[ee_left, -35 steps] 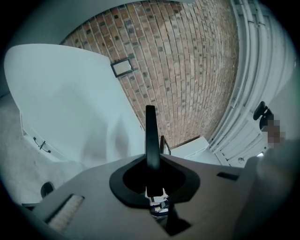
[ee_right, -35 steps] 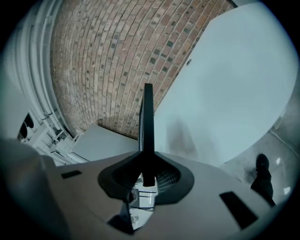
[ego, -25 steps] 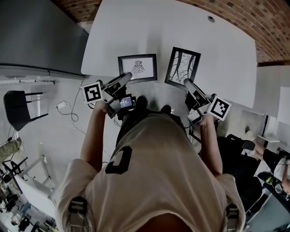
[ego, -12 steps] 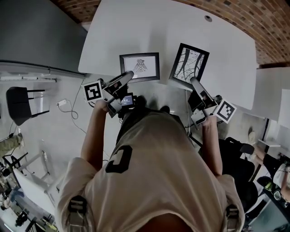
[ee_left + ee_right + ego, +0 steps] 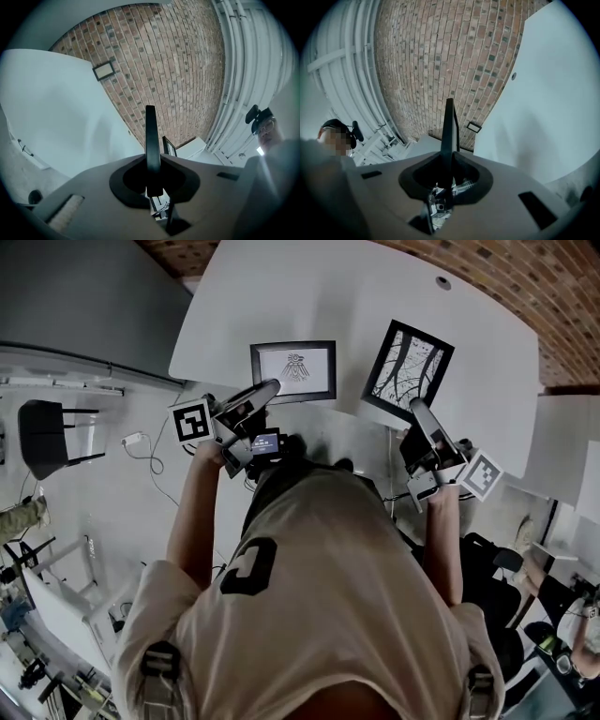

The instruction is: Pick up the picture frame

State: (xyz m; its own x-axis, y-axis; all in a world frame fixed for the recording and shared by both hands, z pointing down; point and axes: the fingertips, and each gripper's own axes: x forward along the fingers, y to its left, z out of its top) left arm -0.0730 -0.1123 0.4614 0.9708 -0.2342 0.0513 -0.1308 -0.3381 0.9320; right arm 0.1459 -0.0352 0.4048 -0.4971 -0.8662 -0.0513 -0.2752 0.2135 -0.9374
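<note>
Black moulding is what my right gripper [image 5: 414, 410] has. Its jaws stand narrow, pinched on the near edge of the picture frame [image 5: 409, 377], and in the right gripper view the frame runs away from me edge-on as one thin dark strip. Its branching black-and-white print faces up. It sits at the right of the white table [image 5: 281, 296], close to the near rim and askew to it. From above I cannot tell whether it clears the surface.

My left gripper [image 5: 273, 386] holds nothing, and its jaws are pressed together into a single blade. In the head view its tip overlaps the near edge of a second frame [image 5: 293, 369], which has a small drawing and lies flat on the table, apart from the one I grip. Brick [image 5: 487, 268] shows past the table's far side.
</note>
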